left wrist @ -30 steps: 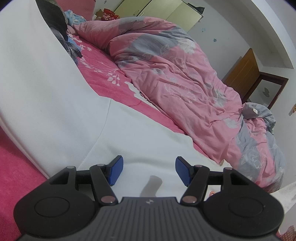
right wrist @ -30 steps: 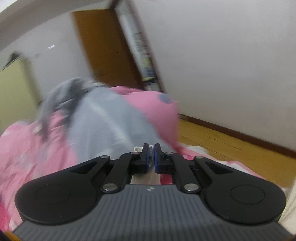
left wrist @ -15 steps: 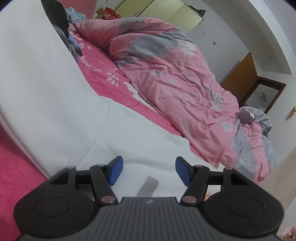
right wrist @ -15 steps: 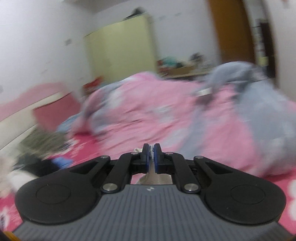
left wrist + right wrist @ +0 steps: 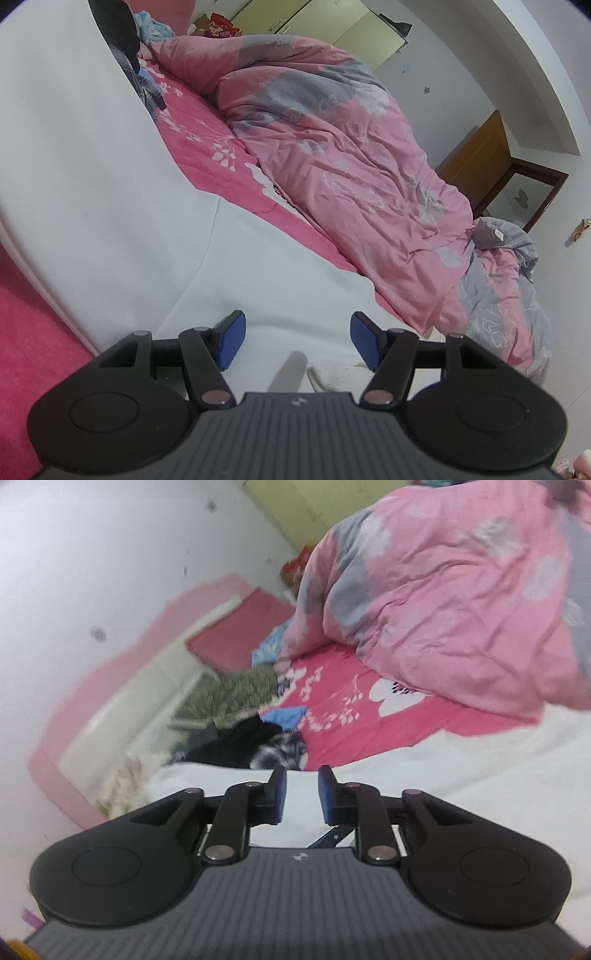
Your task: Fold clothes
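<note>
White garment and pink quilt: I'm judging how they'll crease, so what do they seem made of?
White garment: looks like smooth, matte knit cotton, lying flat with one soft seam line. Pink quilt: looks like thin woven cotton over padding, matte, with many fine wrinkles.

Both wrist views look low and close across the white garment (image 5: pixel 110 184), sharing the pink duvet (image 5: pixel 461 590)
</note>
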`<action>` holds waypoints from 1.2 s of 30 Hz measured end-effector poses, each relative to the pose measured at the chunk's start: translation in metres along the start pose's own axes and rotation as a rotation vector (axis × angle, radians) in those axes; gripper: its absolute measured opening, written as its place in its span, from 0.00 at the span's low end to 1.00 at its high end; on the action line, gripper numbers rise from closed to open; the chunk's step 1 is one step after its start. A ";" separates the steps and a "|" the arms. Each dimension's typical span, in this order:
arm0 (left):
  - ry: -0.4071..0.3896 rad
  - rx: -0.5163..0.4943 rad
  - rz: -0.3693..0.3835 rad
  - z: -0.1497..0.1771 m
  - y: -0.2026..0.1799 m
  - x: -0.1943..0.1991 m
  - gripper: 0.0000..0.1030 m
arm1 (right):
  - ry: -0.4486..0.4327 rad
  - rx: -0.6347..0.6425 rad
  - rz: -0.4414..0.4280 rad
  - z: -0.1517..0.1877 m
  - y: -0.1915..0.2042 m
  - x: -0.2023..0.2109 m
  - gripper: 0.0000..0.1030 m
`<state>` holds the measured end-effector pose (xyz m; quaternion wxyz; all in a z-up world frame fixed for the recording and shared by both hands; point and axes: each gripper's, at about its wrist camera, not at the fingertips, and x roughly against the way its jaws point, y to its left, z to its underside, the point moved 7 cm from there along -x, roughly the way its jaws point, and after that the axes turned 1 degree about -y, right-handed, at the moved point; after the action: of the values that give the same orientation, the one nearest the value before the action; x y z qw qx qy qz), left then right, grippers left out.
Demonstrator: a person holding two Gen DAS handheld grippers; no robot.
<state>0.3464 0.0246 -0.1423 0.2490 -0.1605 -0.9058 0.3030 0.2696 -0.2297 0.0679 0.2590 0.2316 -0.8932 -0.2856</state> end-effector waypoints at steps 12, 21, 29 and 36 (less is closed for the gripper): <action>0.064 0.014 0.058 -0.002 -0.018 0.015 0.74 | -0.233 -0.499 0.031 0.109 -0.217 0.091 0.34; 0.241 -0.343 -0.174 0.049 -0.075 0.006 0.72 | -0.379 -0.598 -0.296 0.139 -0.262 0.110 0.34; 0.209 -0.413 -0.262 0.059 -0.087 0.002 0.08 | -0.377 -0.598 -0.331 0.138 -0.266 0.117 0.43; 0.094 -0.344 -0.257 0.011 -0.087 0.031 0.06 | -0.397 -0.614 -0.321 0.137 -0.270 0.117 0.47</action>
<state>0.3027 -0.0333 -0.0847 0.2966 -0.0980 -0.9445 0.1020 0.1716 -0.4388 -0.1598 0.0906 0.2204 -0.7512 -0.6156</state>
